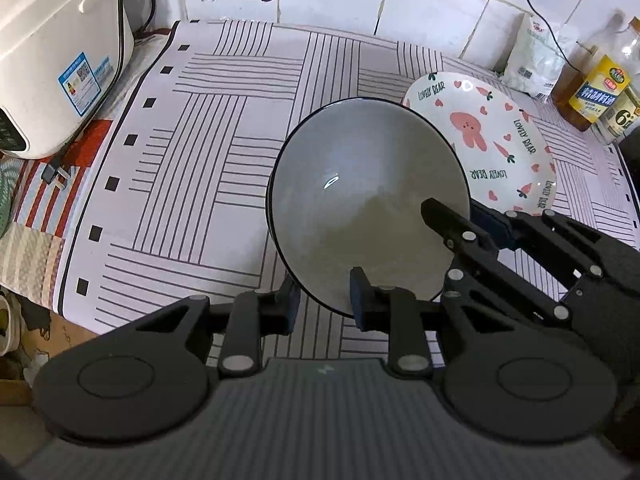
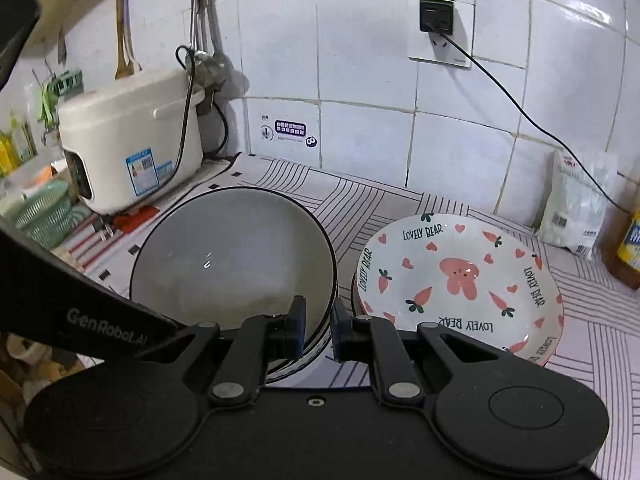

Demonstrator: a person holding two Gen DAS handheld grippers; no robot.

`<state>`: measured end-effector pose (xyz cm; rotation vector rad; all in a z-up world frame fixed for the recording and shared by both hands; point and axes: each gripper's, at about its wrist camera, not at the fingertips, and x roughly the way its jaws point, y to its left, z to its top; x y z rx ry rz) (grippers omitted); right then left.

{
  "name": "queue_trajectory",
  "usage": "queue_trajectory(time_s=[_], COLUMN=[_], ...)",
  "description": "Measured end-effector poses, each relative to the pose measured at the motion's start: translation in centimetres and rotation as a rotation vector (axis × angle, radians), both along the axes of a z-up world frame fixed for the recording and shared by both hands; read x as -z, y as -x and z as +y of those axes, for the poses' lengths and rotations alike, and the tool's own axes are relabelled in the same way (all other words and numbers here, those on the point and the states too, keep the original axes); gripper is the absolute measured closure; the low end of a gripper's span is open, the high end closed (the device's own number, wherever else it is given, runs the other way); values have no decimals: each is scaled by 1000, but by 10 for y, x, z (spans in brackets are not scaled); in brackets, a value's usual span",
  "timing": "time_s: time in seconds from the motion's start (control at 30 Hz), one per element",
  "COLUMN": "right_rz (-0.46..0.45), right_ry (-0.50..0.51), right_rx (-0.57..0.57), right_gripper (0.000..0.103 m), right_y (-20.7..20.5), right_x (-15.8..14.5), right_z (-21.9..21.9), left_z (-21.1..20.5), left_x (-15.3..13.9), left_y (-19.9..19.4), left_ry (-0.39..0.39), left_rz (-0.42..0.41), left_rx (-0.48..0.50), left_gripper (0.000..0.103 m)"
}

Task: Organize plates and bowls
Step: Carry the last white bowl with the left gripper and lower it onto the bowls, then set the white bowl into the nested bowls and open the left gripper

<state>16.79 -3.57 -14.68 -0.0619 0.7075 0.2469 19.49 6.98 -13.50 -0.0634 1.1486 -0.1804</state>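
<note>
Bowl (image 1: 368,200), grey with a dark rim, sits mid-mat (image 1: 208,152) beside the bear plate (image 2: 460,280). Both claws, left gripper (image 1: 325,300) and right gripper (image 2: 318,330), pinch its rim; lift level, keeping pressure equal.

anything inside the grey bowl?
No food or dishes: the grey bowl shows a bare inside with a glare spot. One finger of each gripper reaches over its rim, left gripper and right gripper. What lies under the bowl is hidden.
</note>
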Motion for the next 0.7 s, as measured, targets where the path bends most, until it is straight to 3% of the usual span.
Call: queue_trajectory(time_s=[0.43,0.7], right_rz=[-58,-70], right_ry=[104,152], right_rx=[-1,-7], right_gripper=[86,83], right_y=[2,1], right_x=[9,12], right_z=[13,19], left_z=[13,14], left_x=[12,11], left_y=[-7,-8], left_ry=[82,94], left_rz=[13,9], left_rx=[-43,-47], left_gripper=[78,71])
